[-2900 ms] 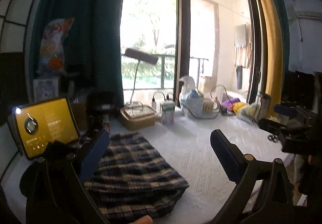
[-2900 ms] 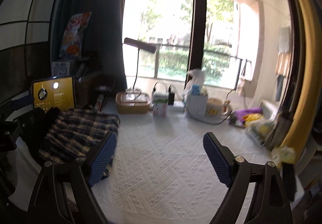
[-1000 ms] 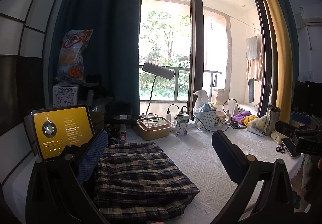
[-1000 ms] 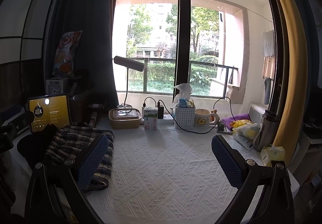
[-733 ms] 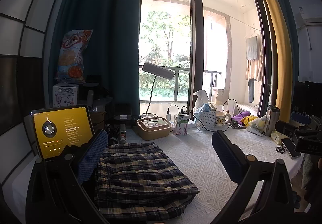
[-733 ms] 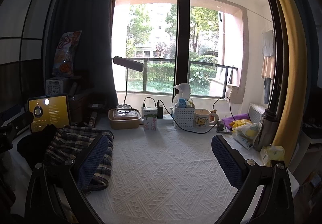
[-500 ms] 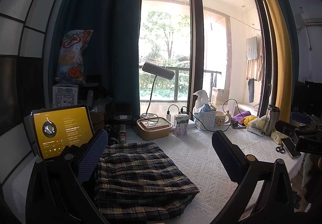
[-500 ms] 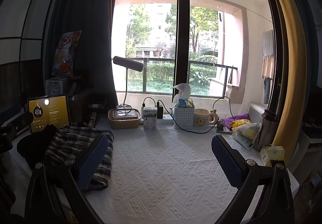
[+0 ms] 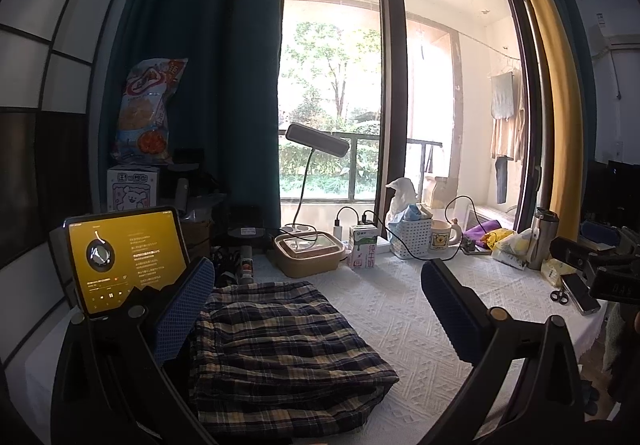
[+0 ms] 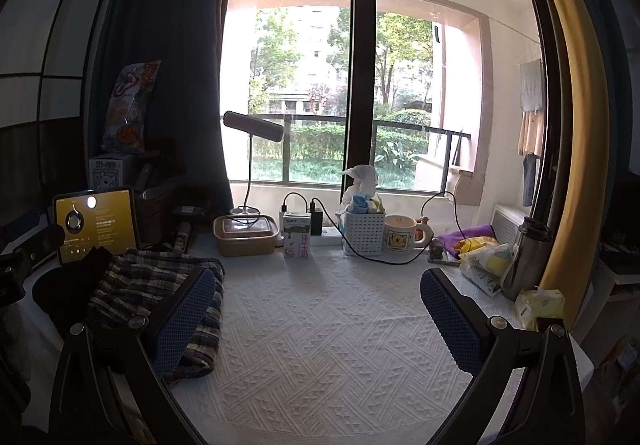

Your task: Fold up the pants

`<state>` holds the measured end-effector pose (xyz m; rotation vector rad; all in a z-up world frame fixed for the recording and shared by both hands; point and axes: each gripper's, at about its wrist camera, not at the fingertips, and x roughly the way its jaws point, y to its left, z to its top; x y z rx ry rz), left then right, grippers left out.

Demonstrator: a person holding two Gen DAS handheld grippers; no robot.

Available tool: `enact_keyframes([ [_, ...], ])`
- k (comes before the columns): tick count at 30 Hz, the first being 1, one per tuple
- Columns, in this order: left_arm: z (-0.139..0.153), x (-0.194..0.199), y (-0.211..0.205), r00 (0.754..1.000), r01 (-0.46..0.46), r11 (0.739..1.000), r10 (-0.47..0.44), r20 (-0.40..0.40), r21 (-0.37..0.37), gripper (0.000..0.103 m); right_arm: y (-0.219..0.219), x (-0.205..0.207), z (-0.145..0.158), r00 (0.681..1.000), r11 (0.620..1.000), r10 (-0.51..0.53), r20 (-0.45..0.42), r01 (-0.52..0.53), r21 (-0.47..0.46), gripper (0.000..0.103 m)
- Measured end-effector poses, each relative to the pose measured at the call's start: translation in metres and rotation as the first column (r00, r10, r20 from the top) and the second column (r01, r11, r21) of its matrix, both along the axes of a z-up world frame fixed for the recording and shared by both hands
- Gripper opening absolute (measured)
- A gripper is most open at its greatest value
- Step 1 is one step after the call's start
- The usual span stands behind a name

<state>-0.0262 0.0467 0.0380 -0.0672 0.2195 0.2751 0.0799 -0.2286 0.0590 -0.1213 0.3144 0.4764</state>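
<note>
Plaid flannel-looking pants (image 9: pixel 276 349), navy with cream and tan lines, sit folded into a chunky, roughly rectangular stack on the left part of my table, soft rounded edges and a few layers showing at the near right corner. They rest on a white tablecloth (image 10: pixel 332 325) with a raised woven zigzag texture, kind of quilted. My left gripper (image 9: pixel 312 309) hangs over the stack with its jaws spread wide, holding nothing; the pads (image 9: pixel 182 309) are dark blue with a fine dimpled grid on them, bolted to matte black plastic arms. My right gripper (image 10: pixel 314 319) is the same deal, gaping wide above bare cloth, with the pants off to its left side and its left pad overlapping them in view, though I can't tell if it touches. Just behind the pants a tablet (image 9: pixel 124 255) leans upright, glossy screen glowing yellow. Along the window there's a tan rectangular lunch box with a clear lid (image 9: pixel 310 251), a small milk carton (image 9: pixel 363 247), a white plastic lattice basket (image 9: pixel 412 239) stuffed with tissue, a cream mug with a bear print (image 9: pixel 442 239), and a brushed steel tumbler (image 10: pixel 528 259) at the far right. A slim desk lamp (image 10: pixel 253 133) with a flat bar head curves up over the box.
</note>
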Motion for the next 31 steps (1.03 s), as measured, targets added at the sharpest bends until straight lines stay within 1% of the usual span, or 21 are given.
enact_keyframes([
  [20, -0.0026, 0.0002, -0.0001, 1.0, -0.001, 1.0, 0.001, 0.0, 0.003, 0.102, -0.0007, -0.0015, 0.0, 1.0, 1.0, -0.01, 0.005, 0.01, -0.006, 0.103],
  [27, -0.0046, 0.0006, 0.0009, 1.0, 0.018, 1.0, -0.018, -0.006, 0.002, 0.102, 0.0039, -0.0025, -0.0005, 1.0, 1.0, -0.013, 0.006, 0.014, -0.011, 0.103],
  [31, -0.0046, -0.0018, 0.0007, 0.999, 0.039, 0.999, -0.039, 0.013, -0.003, 0.102, 0.0042, -0.0025, -0.0007, 1.0, 1.0, -0.011, 0.006, 0.011, -0.013, 0.103],
])
